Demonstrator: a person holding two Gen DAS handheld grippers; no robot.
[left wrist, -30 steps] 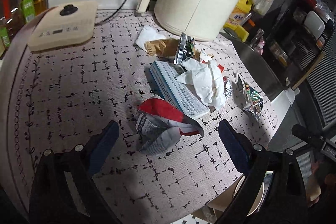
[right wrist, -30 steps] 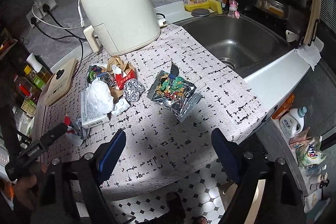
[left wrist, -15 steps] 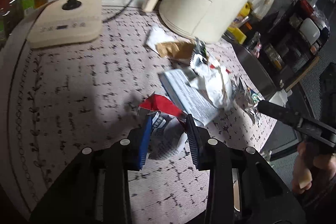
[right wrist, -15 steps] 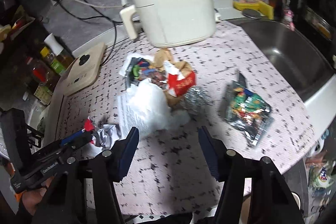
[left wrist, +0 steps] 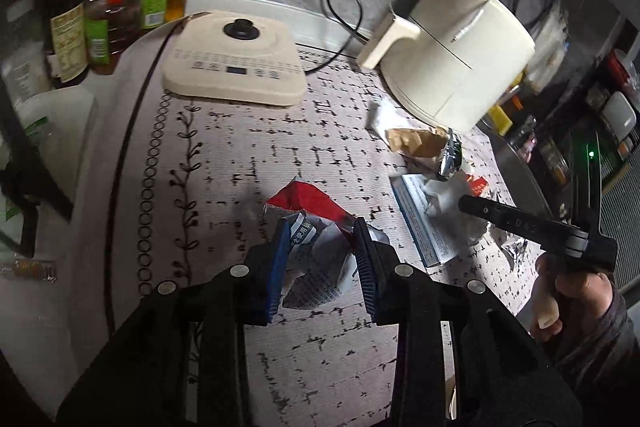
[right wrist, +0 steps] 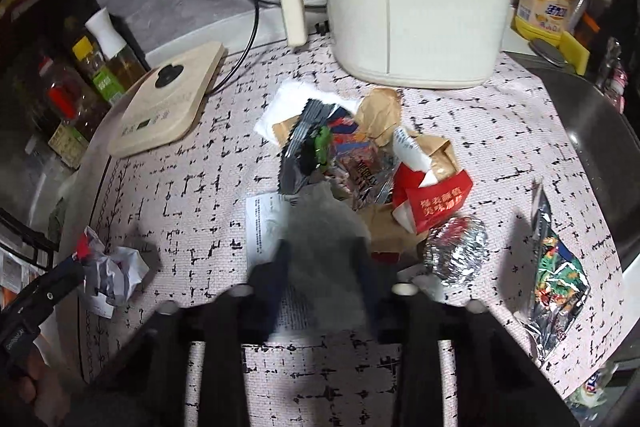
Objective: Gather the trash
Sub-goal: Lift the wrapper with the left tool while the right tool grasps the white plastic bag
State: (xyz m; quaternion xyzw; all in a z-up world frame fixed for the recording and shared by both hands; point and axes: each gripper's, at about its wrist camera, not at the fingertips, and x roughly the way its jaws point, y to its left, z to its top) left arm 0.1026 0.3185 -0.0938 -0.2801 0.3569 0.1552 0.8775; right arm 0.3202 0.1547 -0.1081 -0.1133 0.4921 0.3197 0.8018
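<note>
Progress is slight, I judge; my left tongs pinch the crumpled red-and-white printed paper wrapper on the desk; right tongs look closed around a blurred white tissue wad; foil ball and snack packet remain.

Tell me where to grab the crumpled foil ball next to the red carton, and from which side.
Grip the crumpled foil ball across its rounded middle, coming straight down from above. It sits low on the mat, with the red carton tight against its far-left side, so set the fingers on its near and right sides, probably the freest.
</note>
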